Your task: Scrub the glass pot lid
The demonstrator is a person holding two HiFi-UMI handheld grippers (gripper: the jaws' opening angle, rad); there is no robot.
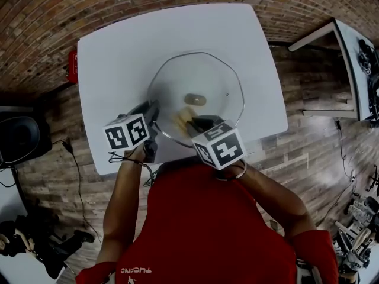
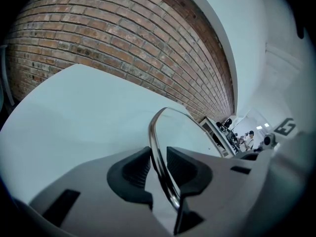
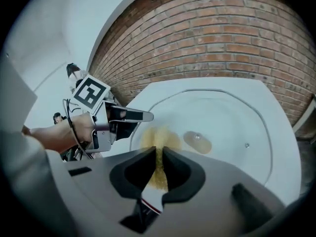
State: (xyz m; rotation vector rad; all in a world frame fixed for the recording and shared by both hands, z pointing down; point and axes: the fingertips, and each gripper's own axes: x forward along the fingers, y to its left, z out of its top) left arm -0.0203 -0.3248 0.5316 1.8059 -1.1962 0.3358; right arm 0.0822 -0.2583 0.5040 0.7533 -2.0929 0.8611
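A round glass pot lid (image 1: 204, 76) with a metal rim lies on the white table (image 1: 118, 58); its knob (image 1: 195, 99) shows at the middle. My left gripper (image 1: 153, 112) is shut on the lid's near-left rim (image 2: 159, 142), which runs between the pads. My right gripper (image 1: 195, 124) is shut on a thin yellowish scrub pad (image 3: 158, 152), which rests on the glass just left of the knob (image 3: 197, 141). In the right gripper view the left gripper (image 3: 140, 116) sits at the lid's (image 3: 232, 122) left edge.
The table stands on a brick-patterned floor (image 1: 35, 16). A small red object (image 1: 72, 65) is at the table's left edge. Another white table (image 1: 355, 52) stands to the right. Dark gear and cables (image 1: 23, 138) lie on the floor at left.
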